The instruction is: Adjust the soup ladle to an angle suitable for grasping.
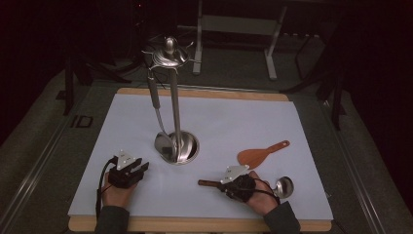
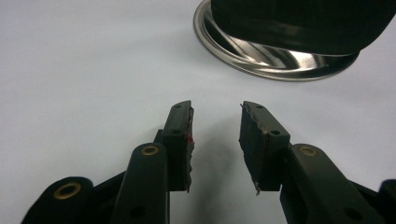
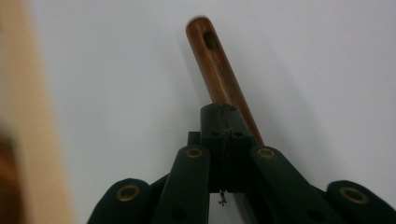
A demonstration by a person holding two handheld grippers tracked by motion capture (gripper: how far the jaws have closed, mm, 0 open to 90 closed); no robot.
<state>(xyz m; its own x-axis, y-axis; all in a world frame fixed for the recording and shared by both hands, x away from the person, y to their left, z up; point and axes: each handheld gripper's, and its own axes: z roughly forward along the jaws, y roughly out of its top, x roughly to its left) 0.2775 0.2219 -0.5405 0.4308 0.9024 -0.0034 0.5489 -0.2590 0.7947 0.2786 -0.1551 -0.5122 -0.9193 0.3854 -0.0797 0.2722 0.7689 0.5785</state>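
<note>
Both jaws of right gripper (image 3: 223,116) shut, laid over ladle (image 3: 215,60) handle, long axis running leftward toward stand (image 1: 182,146); left gripper (image 2: 215,126) open, empty, nearer stand.

We read one marking: the pale letters "ID" on the dark floor (image 1: 81,121), at about nine o'clock from the stand's base, just off the board's left edge. We can make out no other text, brand, number or sign on anything else.
</note>
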